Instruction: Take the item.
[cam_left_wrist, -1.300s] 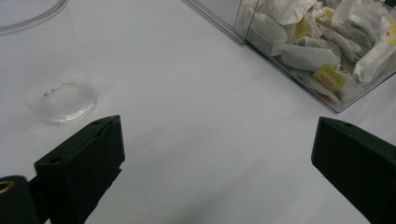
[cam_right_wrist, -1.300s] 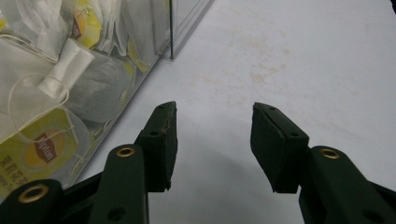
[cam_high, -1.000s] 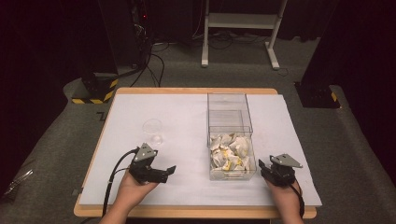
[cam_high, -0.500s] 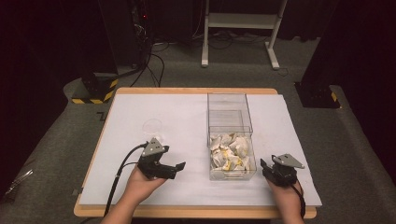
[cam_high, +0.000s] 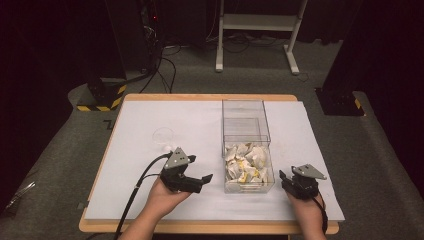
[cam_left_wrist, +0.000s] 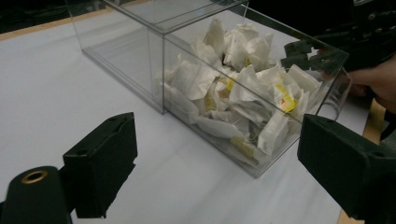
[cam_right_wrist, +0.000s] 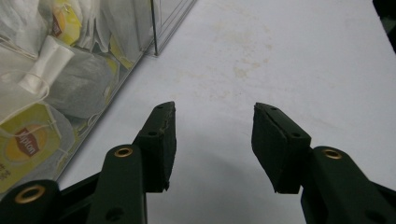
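Left tongs (cam_high: 204, 181), jaws wide and just narrowing, empty, should angle over clear box (cam_high: 248, 186) rim onto one teabag (cam_left_wrist: 243, 88); right tongs (cam_right_wrist: 212, 140) half-open, empty.

A wooden table (cam_high: 200, 97) carries a white sheet (cam_high: 200, 125); on the sheet stand a clear two-compartment box (cam_high: 245, 120) and a clear lid (cam_high: 163, 135). Tea bags (cam_high: 247, 165) fill the near compartment.

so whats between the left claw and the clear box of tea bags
Nothing: in the left gripper view, only bare white table cover lies between the open left claw and the clear box.
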